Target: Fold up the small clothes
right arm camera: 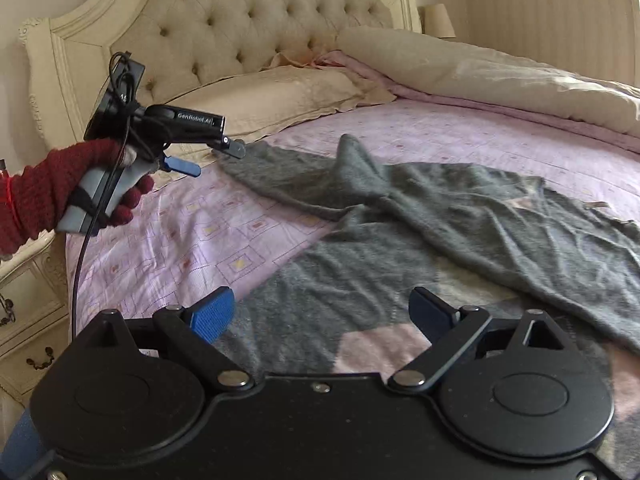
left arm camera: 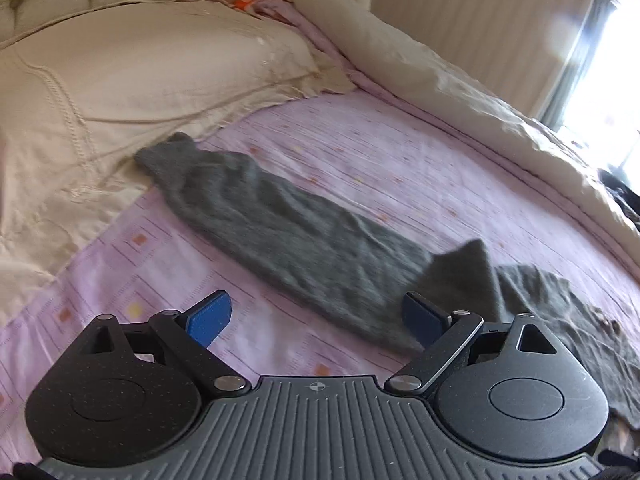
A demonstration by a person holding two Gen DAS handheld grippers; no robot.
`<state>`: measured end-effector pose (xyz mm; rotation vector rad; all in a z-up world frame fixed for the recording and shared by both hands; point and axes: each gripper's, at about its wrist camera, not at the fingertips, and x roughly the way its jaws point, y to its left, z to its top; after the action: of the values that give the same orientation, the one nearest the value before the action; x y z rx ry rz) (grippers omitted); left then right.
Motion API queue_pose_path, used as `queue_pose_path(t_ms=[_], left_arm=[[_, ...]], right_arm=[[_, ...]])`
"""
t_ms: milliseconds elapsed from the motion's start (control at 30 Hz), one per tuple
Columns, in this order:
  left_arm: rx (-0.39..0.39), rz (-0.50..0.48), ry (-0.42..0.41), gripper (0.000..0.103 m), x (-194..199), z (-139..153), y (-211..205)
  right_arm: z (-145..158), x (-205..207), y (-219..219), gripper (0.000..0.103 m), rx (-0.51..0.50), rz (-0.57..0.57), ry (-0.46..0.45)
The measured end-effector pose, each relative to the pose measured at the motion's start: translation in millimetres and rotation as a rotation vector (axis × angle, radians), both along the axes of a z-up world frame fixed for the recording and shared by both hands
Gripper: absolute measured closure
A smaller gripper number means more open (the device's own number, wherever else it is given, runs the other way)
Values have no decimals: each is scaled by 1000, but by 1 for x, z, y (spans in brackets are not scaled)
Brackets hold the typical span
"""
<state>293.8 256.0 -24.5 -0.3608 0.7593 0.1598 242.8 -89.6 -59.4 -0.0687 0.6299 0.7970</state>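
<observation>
A grey knit sweater lies crumpled on the pink patterned bed sheet. One sleeve is stretched out flat toward the pillow. My left gripper hovers over the near end of that sleeve, open, with nothing between its blue pads. In the right wrist view the left gripper is held by a hand in a dark red glove, with its fingers near the sleeve's cuff. My right gripper stands open above the sweater's lower part, holding nothing.
A cream pillow lies at the head of the bed under a tufted headboard. A bunched cream duvet runs along the far side. A white nightstand stands left of the bed. A bright window is at the right.
</observation>
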Motion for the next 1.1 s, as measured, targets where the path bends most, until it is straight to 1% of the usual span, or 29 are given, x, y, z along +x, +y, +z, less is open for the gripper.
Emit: queue_pose_path(t_ms=[133,200,300,400,467,533,633,733,833,900,967,1000,1033,1067,1100], left_arm=[[-12,82,2,10,15,-1,38],[-19,112,2,10,23,-4,54],[-16,138,13,10,38,-11,69],[-6,160,37,10,55,-23,78],[-15,185,46,11,63,-31,84],[-42,199,34,11,68,-38,90],[-50,221,2,12,73,-40,97],[-91,245,-27,12,76,-42,107],[-171,288,-74,12,74,-44,119],[-214,297,-91,12,76,-45,125],[-212,278,-88,18,81,-44,128],[-201,263,-84,30,84,-43,128],[-187,256,-76,48,86,-43,127],[-174,263,-64,57,87,-43,127],[-165,282,-59,74,87,-44,127]], right_arm=[[-23,-1,16,8,-36,54,4],[-30,-8,20,6,-59,74,-22],[-30,-15,22,1,-77,97,-44],[-31,-15,23,0,-95,102,-42],[-32,-14,25,0,-95,105,-38],[-32,-12,24,0,-83,106,-30],[-32,-11,21,0,-62,106,-18],[-32,-9,19,0,-51,105,-10],[-32,-10,20,0,-59,104,-15],[-32,-10,21,0,-67,103,-19],[-32,-10,22,0,-72,103,-21],[-32,-10,22,0,-72,102,-21],[-32,-10,22,0,-72,102,-21],[-32,-10,23,0,-71,102,-20],[-32,-10,23,0,-70,101,-19]])
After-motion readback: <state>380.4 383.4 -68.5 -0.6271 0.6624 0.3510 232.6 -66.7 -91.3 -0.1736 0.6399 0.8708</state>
